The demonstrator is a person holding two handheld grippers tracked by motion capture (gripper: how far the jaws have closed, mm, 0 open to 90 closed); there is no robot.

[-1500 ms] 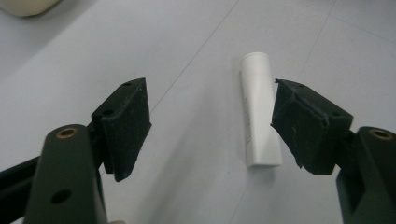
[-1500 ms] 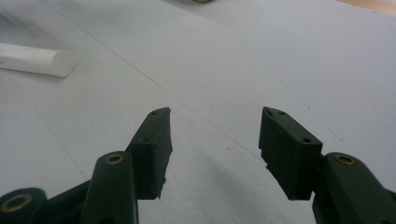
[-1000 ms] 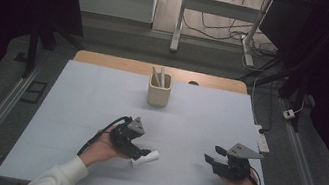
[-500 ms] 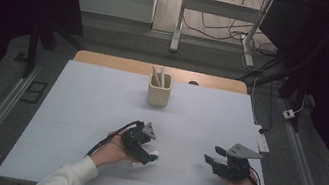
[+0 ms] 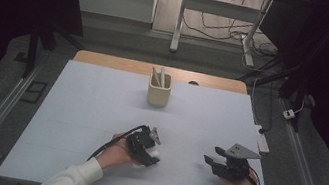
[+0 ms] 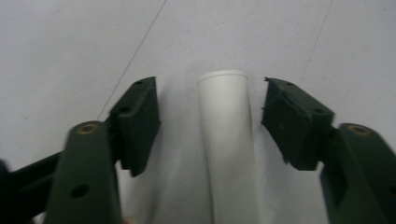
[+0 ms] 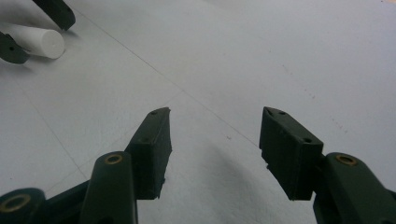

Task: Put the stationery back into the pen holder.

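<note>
Left gripper first — hung low over the counter with jaws apart, astride a white cylinder lying flat on the pale surface near the front edge. Had just been closing round it, yet pressed on it with neither pad: showed bare counter on both sides of the cylinder in the left gripper view. Gripped nothing, then.

Sat off-centre, too — left a narrower gap at one pad than at the other. Could well have met the nearer pad first and been shoved or rolled sideways before the other pad arrived; looked round and smooth, so likely quick to roll. Stood close to the cylinder's flat end as well, with most of its length running back under the hand. Might have pinched only the tip that way, and let it squirt out forward, or sag and swivel on any lift.

Right gripper: rested well apart to the right, jaws wide and empty, too far off to steady anything.

Beige cup, with pale sticks upright inside, stood well apart at the far middle of the counter — out of harm's way.
</note>
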